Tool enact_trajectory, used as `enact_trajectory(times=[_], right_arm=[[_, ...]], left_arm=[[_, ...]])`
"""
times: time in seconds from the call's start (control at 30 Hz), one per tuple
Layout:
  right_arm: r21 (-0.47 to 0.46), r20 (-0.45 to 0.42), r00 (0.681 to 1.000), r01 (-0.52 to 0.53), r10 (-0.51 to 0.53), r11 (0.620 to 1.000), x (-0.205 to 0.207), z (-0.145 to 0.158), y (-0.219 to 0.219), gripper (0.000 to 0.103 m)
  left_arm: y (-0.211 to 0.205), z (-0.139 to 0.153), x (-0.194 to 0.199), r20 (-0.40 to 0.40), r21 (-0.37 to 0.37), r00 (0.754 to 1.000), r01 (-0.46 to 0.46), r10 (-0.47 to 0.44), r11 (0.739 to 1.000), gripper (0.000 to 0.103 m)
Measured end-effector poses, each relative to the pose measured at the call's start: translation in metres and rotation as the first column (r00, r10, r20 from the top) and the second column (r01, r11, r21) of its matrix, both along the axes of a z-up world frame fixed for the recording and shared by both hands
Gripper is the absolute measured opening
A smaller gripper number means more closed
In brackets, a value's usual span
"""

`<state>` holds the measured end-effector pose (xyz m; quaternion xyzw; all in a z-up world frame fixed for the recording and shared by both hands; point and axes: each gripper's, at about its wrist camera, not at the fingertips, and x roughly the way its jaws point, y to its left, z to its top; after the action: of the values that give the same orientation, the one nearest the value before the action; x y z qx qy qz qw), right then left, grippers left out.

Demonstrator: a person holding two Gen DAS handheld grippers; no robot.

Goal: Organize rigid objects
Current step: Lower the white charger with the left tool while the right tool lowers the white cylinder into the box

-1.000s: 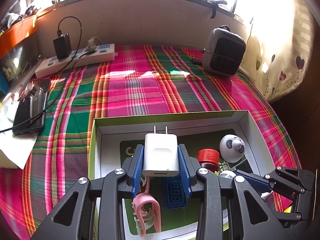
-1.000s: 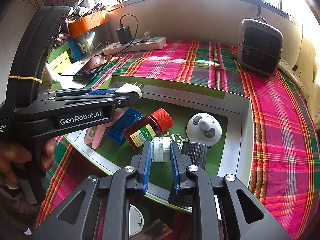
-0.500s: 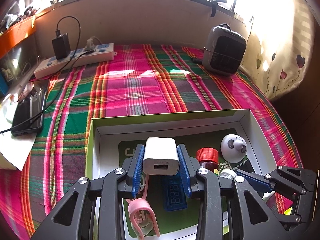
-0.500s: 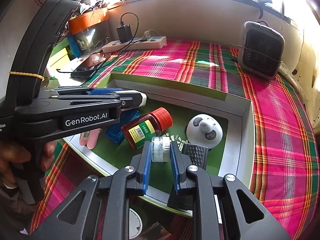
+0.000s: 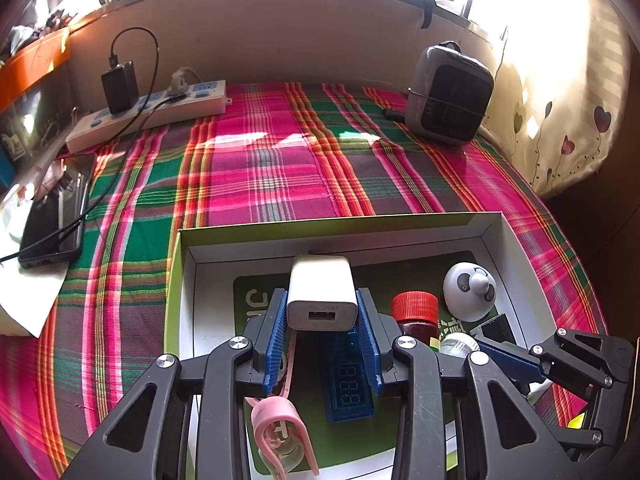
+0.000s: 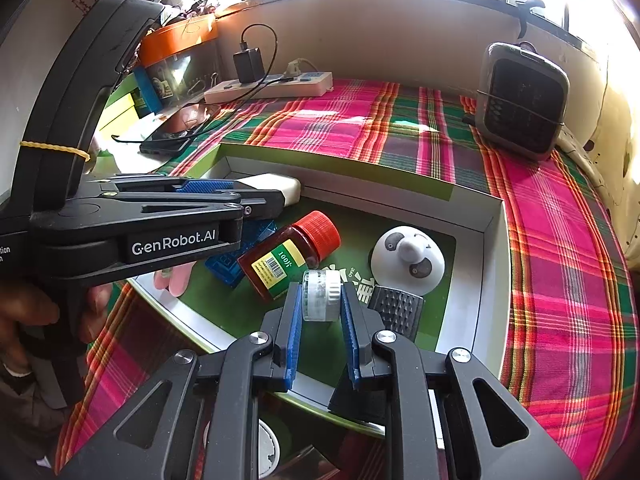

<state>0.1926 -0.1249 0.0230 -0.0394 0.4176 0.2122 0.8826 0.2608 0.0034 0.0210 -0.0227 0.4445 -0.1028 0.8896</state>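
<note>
My left gripper is shut on a white USB charger, held low over the open green-and-white box, its USB port facing me. It also shows in the right wrist view. My right gripper is shut on a small clear jar with a white lid over the box. In the box lie a red-capped brown bottle, a white panda-faced dome, a blue USB meter, a pink clip and a black textured block.
The box sits on a plaid cloth. A power strip with a black adapter lies at the back left, a phone at the left, a grey heater at the back right. A person's hand holds the left gripper.
The charger has tipped forward and down in my left gripper: its prongs now point away into the box and the USB port faces me. The right gripper holds still with the jar.
</note>
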Motion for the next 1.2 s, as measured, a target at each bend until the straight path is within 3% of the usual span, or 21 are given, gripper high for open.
enact_trajectory(times=[0.47, 0.8, 0.9, 1.03, 1.2], right_arm=[[0.014, 0.003, 1.0, 0.003, -0.003, 1.0, -0.001, 0.0, -0.002, 0.022], [0.02, 0.006, 1.0, -0.001, 0.001, 1.0, -0.004, 0.0, -0.001, 0.029], [0.025, 0.006, 1.0, 0.004, -0.004, 1.0, -0.004, 0.0, -0.002, 0.03], [0.028, 0.011, 1.0, 0.007, -0.007, 1.0, -0.006, 0.002, -0.003, 0.04], [0.03, 0.014, 1.0, 0.011, -0.011, 1.0, -0.009, 0.003, -0.003, 0.042]], left_arm=[[0.0, 0.001, -0.001, 0.008, 0.002, 1.0, 0.002, -0.002, 1.0, 0.033], [-0.002, 0.004, -0.007, 0.026, 0.014, 1.0, 0.007, -0.007, 1.0, 0.034], [-0.001, 0.006, -0.009, 0.03, 0.013, 1.0, 0.003, -0.004, 1.0, 0.038], [0.0, 0.008, -0.013, 0.037, 0.011, 0.999, -0.001, 0.0, 1.0, 0.039], [0.001, 0.01, -0.017, 0.048, 0.01, 0.999, -0.003, 0.002, 1.0, 0.039]])
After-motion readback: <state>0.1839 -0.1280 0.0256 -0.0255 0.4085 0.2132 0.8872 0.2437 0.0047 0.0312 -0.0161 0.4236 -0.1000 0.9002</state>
